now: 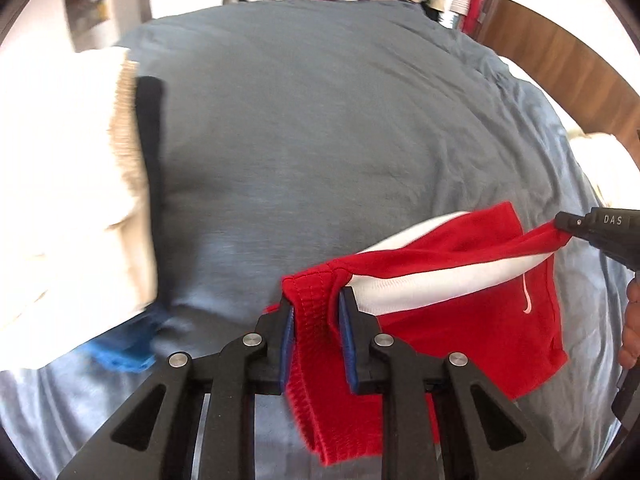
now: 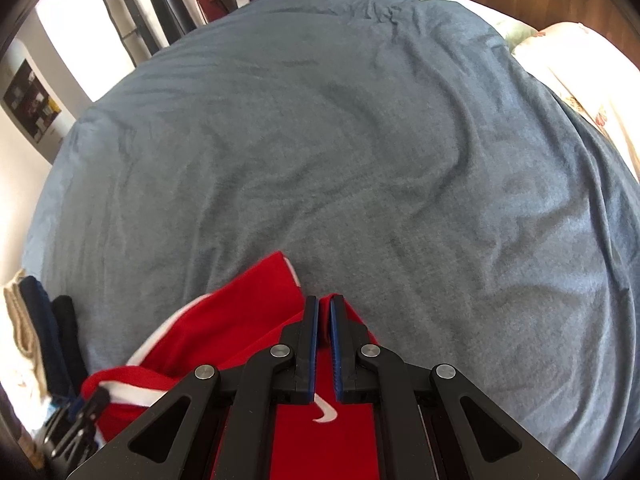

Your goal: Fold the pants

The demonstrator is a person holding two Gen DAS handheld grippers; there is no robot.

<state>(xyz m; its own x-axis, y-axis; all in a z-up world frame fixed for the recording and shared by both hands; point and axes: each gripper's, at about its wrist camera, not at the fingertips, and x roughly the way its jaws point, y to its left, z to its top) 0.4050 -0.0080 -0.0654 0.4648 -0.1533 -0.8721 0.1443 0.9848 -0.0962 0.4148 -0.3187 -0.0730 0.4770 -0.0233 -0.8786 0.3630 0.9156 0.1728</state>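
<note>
Red pants (image 1: pixel 460 312) with a white side stripe and a small white logo hang stretched between my two grippers, low over the blue-grey bed cover (image 1: pixel 320 120). My left gripper (image 1: pixel 318 302) is shut on the ribbed red waistband, which fills the gap between its blue pads. In the left wrist view, my right gripper (image 1: pixel 560 222) pinches a twisted corner of the cloth at the right edge. The right wrist view shows the right gripper (image 2: pixel 324 304) shut with thin red fabric between its pads, the pants (image 2: pixel 240 320) bunched below it, and the left gripper (image 2: pixel 92 400) at the lower left.
A stack of folded white, beige and dark clothes (image 1: pixel 60 160) lies along the bed's left side, with a blue cloth (image 1: pixel 128 344) at its foot. Pale pillows (image 2: pixel 580 80) and a wooden headboard (image 1: pixel 560 60) are at the right. A hand (image 1: pixel 632 320) shows at the right edge.
</note>
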